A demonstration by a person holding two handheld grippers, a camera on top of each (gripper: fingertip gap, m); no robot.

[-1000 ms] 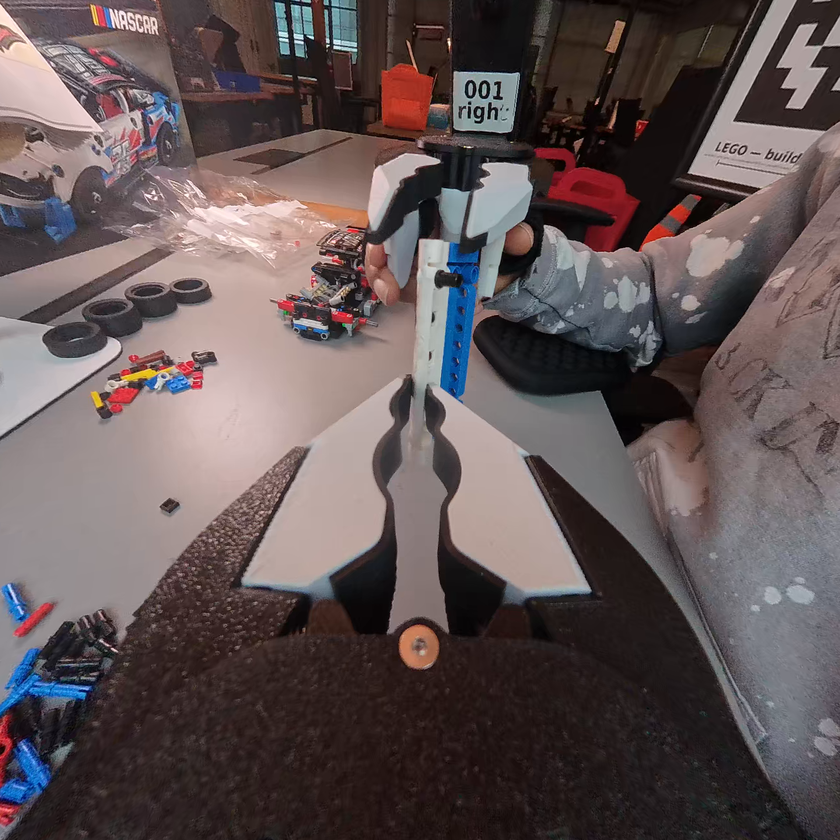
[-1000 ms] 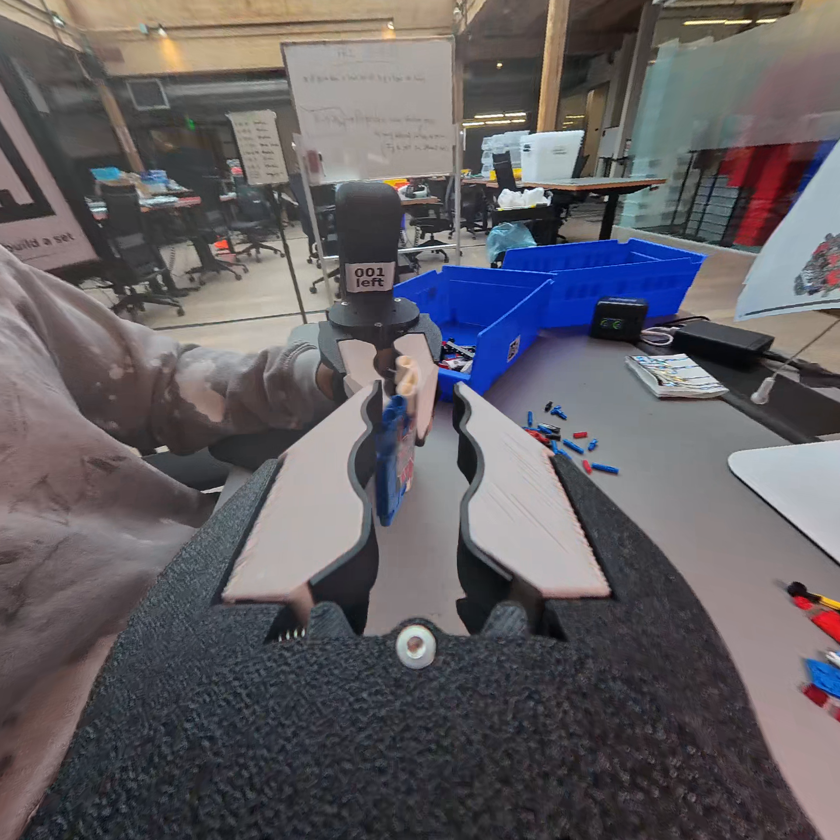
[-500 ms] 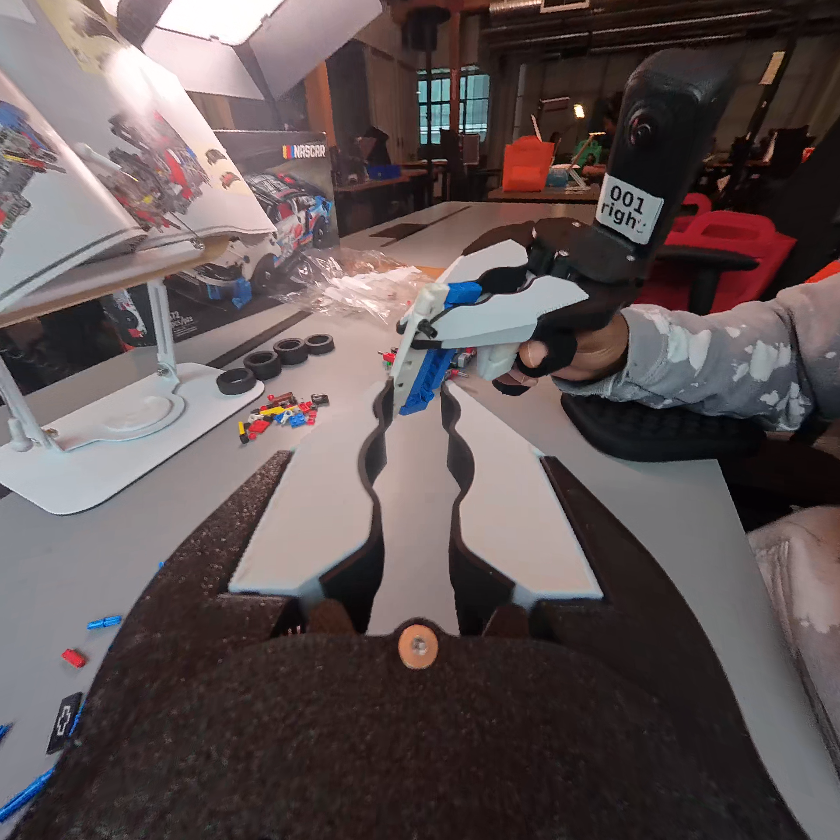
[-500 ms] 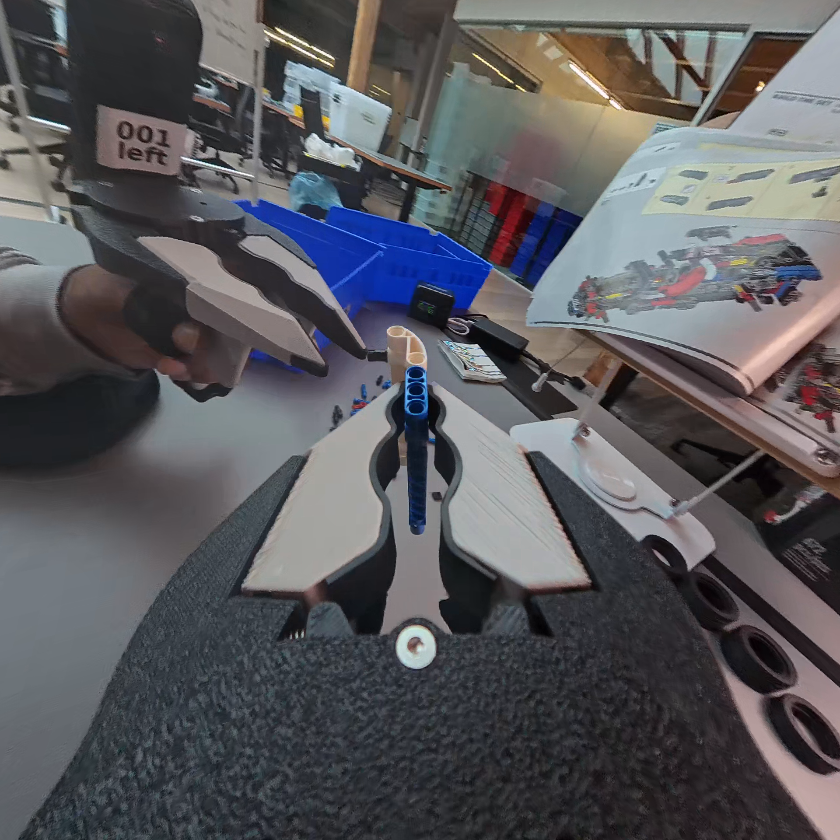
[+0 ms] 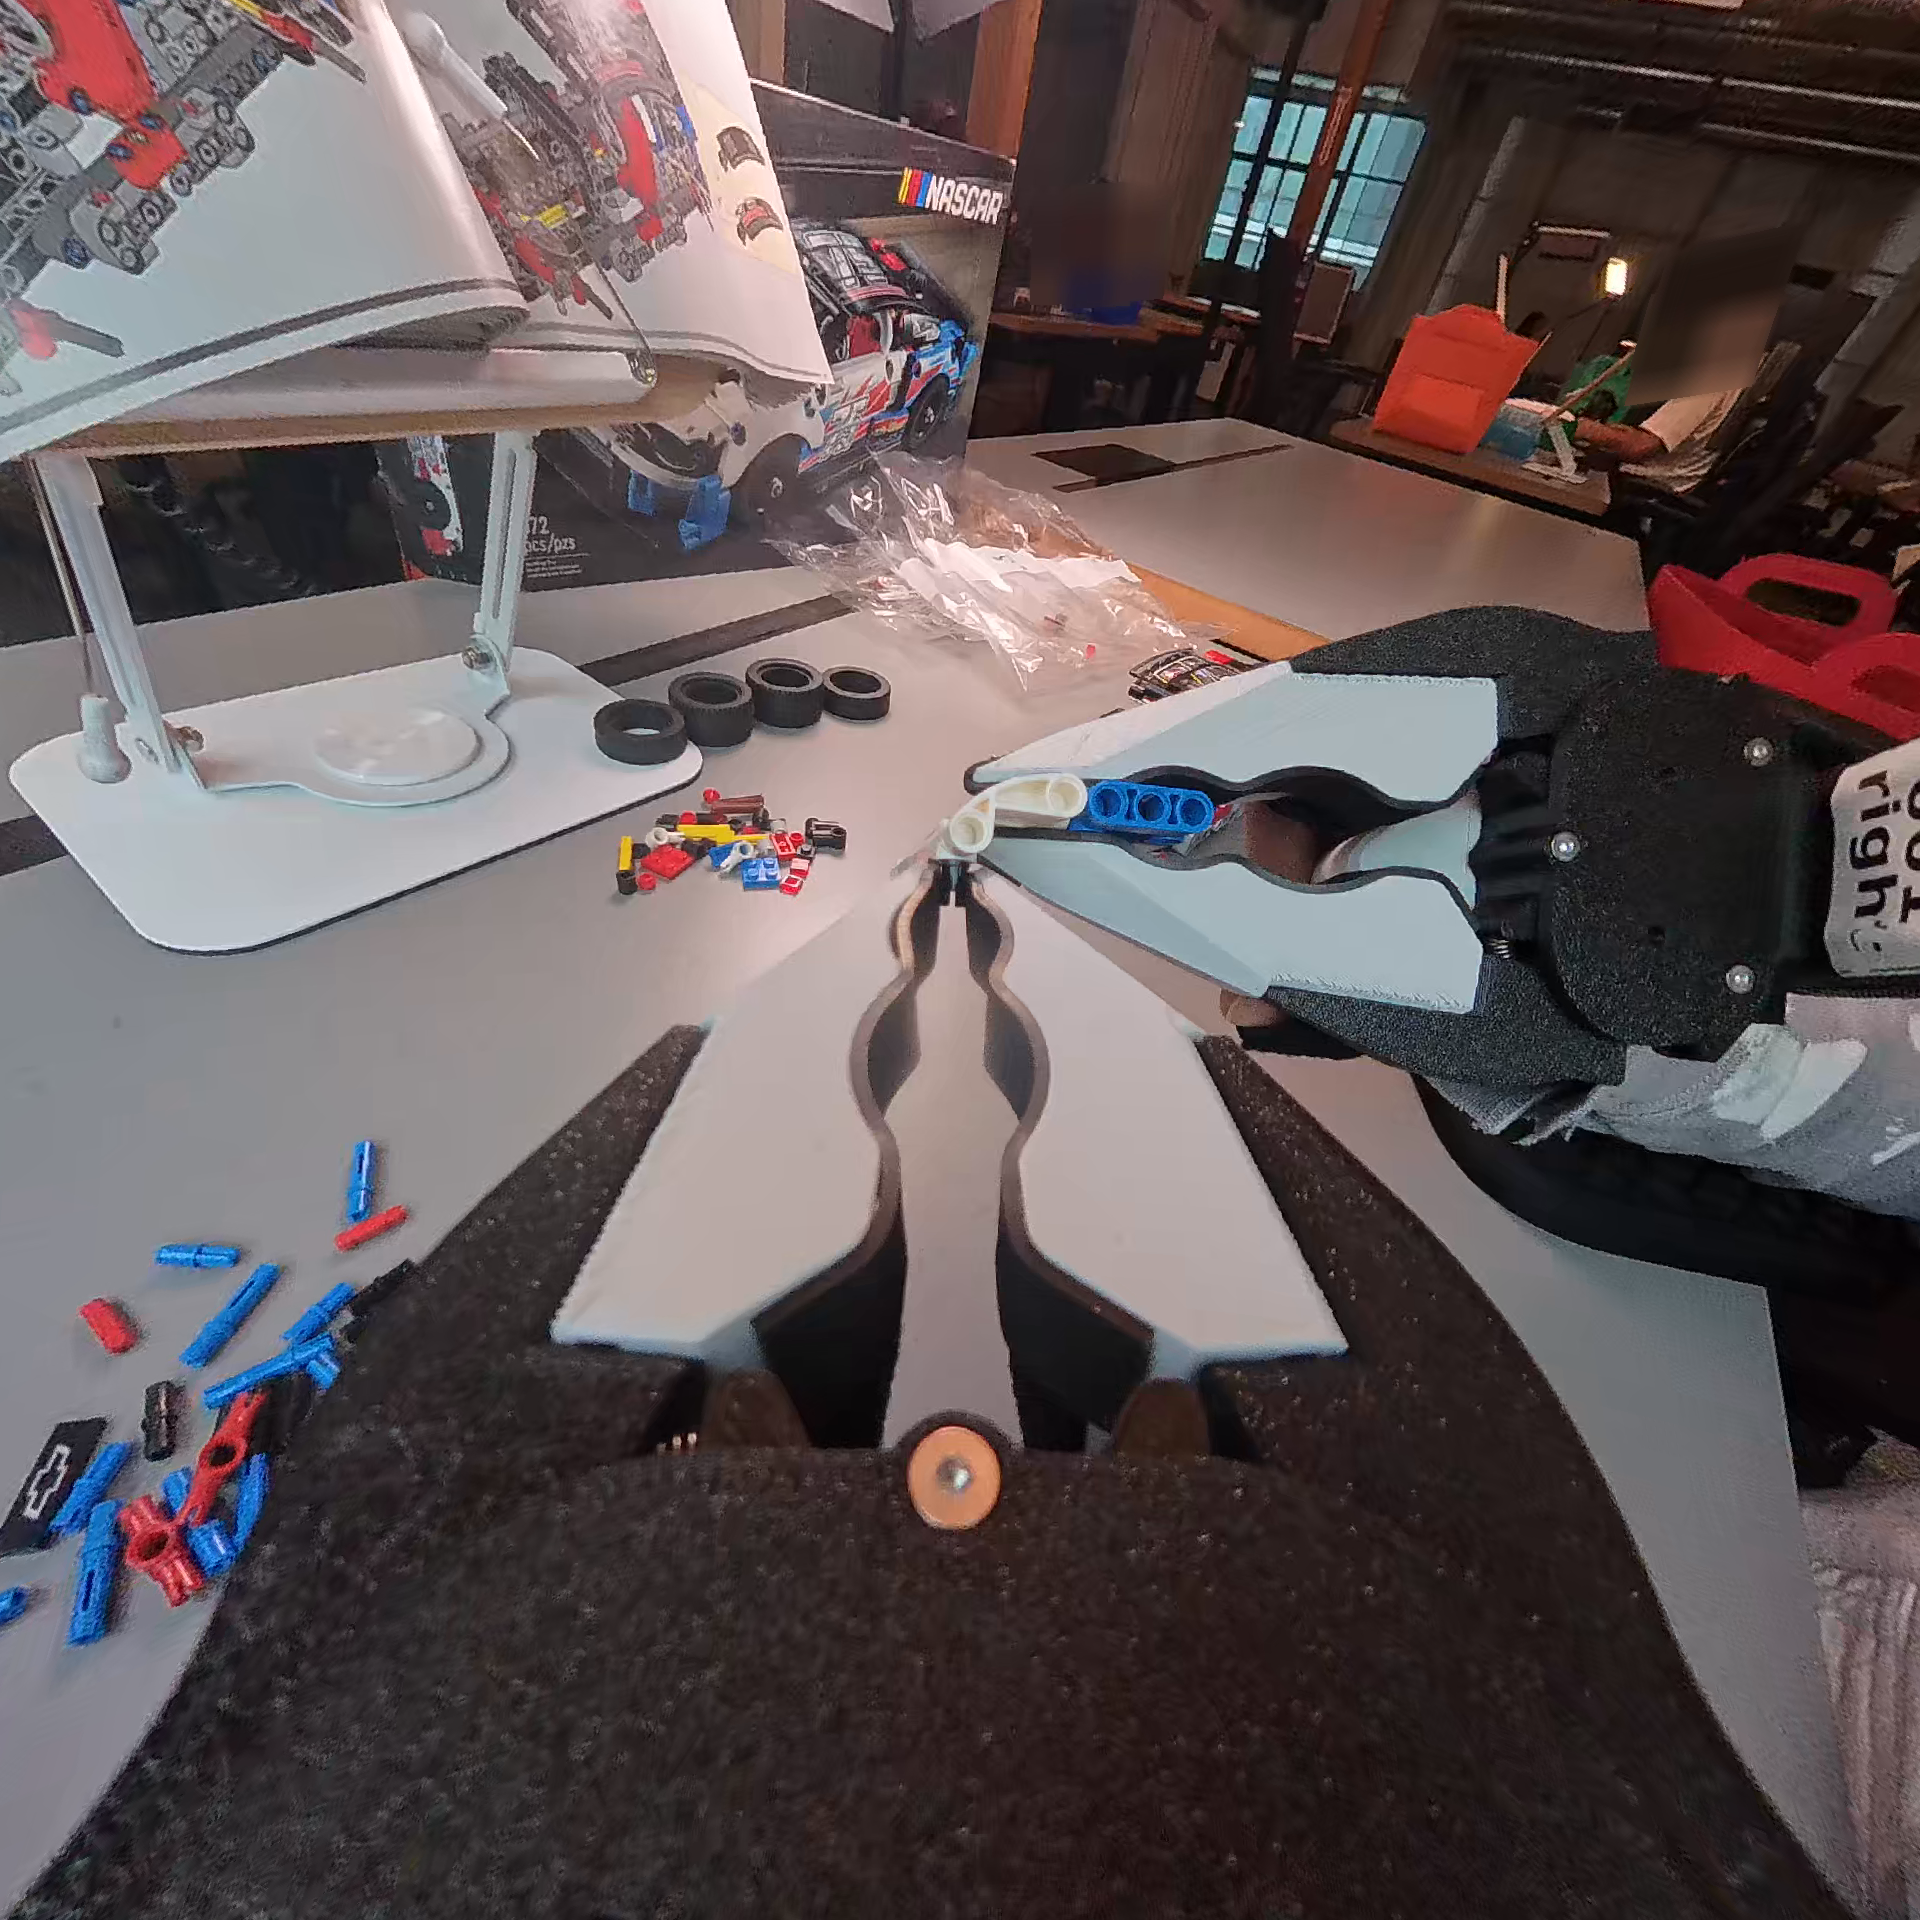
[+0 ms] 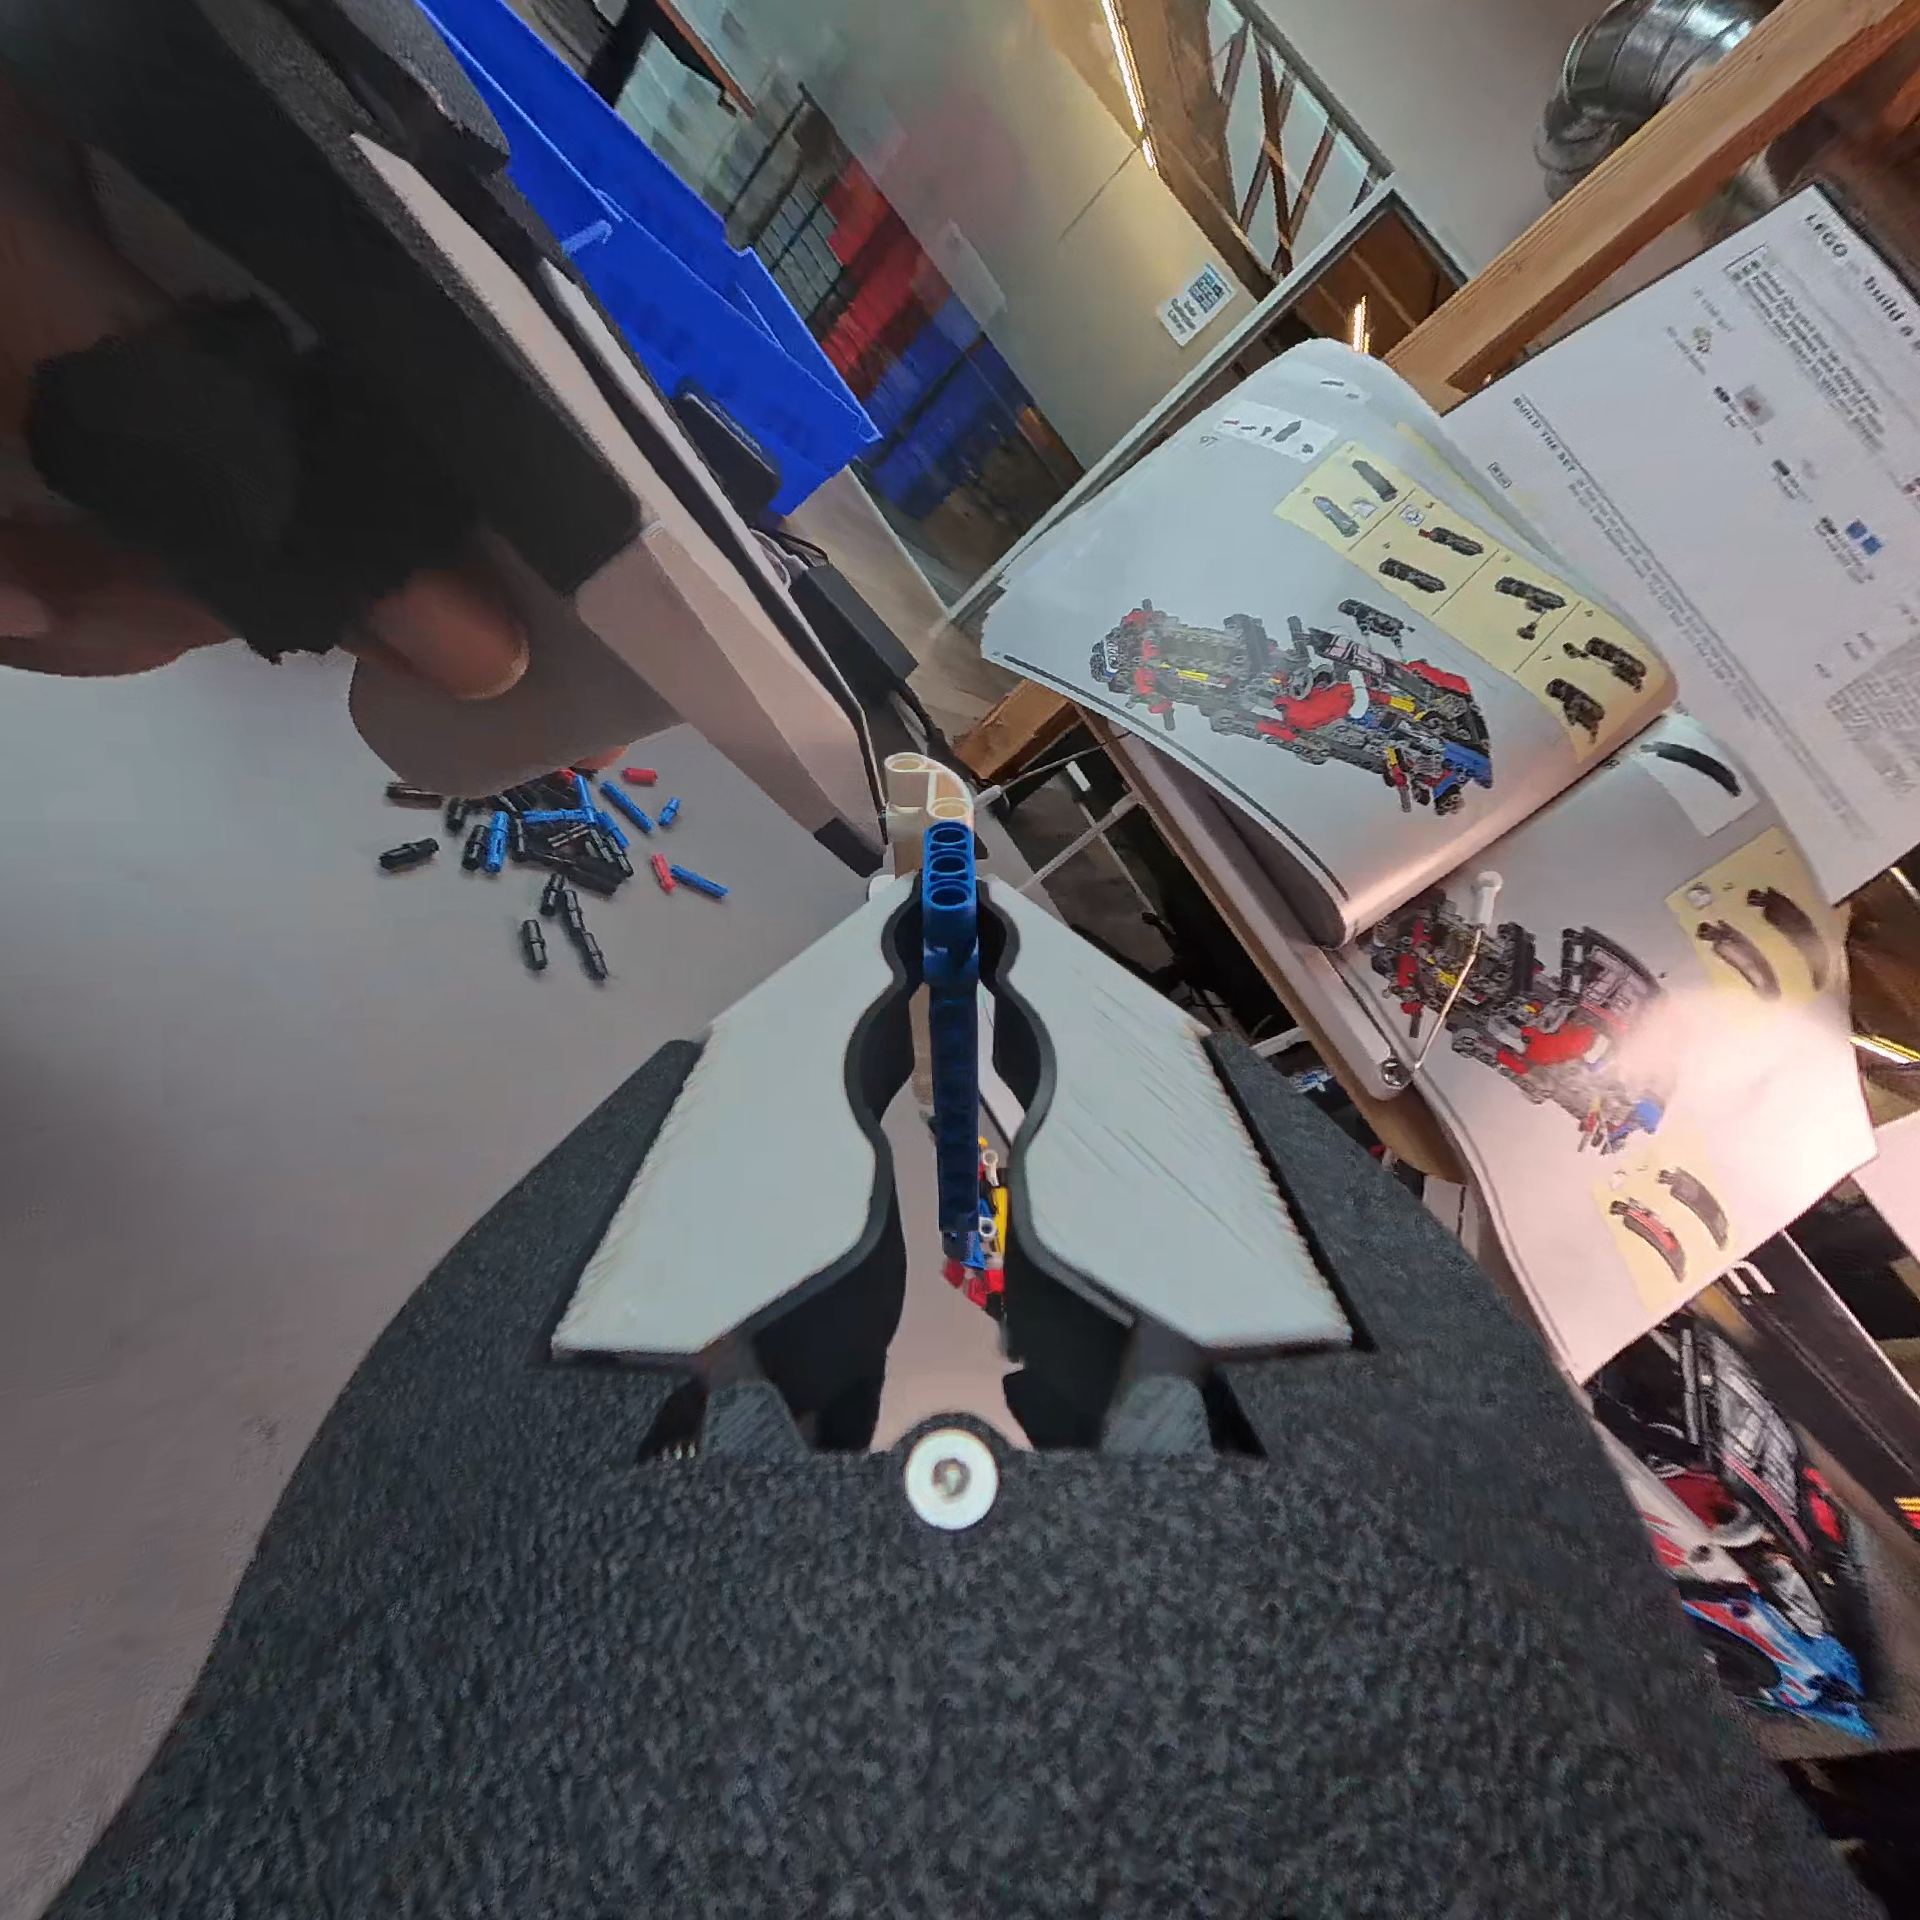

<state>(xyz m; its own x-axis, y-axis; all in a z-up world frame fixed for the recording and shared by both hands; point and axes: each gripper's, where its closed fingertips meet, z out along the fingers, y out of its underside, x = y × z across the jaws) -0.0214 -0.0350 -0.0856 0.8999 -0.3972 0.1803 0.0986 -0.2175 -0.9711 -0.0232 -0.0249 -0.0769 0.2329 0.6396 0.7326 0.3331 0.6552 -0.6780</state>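
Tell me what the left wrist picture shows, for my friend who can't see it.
The right gripper clamps a blue and white beam piece, and the left gripper pinches a small black pin at its tip. Four black tyres and loose bricks lie on the grey table.

We note four black tyres (image 5: 740,704) in a row beside the white book-stand base (image 5: 312,821), with mixed small bricks (image 5: 727,842) near. Blue and black pins (image 6: 551,842) lie scattered on the grey table (image 5: 364,1018); an open instruction booklet (image 6: 1351,644) rests on the stand.
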